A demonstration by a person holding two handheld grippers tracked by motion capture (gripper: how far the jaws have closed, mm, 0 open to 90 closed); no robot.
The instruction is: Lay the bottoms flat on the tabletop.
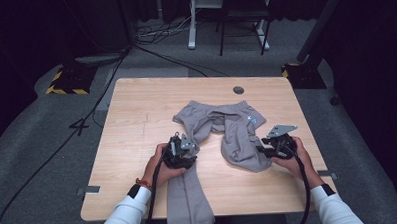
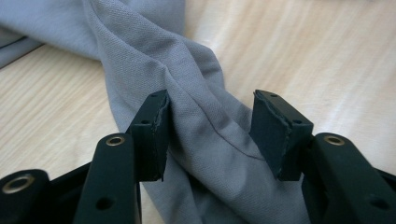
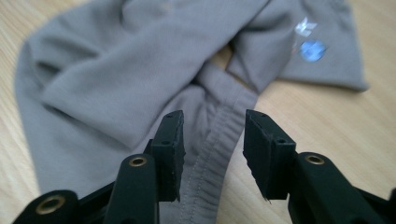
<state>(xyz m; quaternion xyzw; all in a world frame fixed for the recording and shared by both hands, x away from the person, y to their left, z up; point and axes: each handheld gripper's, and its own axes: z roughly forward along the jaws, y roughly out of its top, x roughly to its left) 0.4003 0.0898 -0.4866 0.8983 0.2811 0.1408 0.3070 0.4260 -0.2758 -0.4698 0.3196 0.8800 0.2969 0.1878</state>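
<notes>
— Looking down from above, where were the grey trousers point(image 1: 222, 128)?

— Crumpled on the wooden table point(image 1: 136, 119), right of its middle. The waist lay at the far side; one leg ran toward the near edge and hung over it, the other was bunched up on the right.

— And the left gripper point(image 1: 184, 151)?

— Its jaws stood spread astride the twisted leg point(image 2: 205, 126). One pad point(image 2: 156, 135) touched the cloth; the other stood apart from it, so nothing was pinched.

— The right gripper point(image 1: 268, 148)?

— It sat at the right edge of the bunched leg. The jaws were parted over an elastic hem point(image 3: 217, 144), which lay between them unpressed. A blue logo point(image 3: 312, 50) showed farther off.
</notes>
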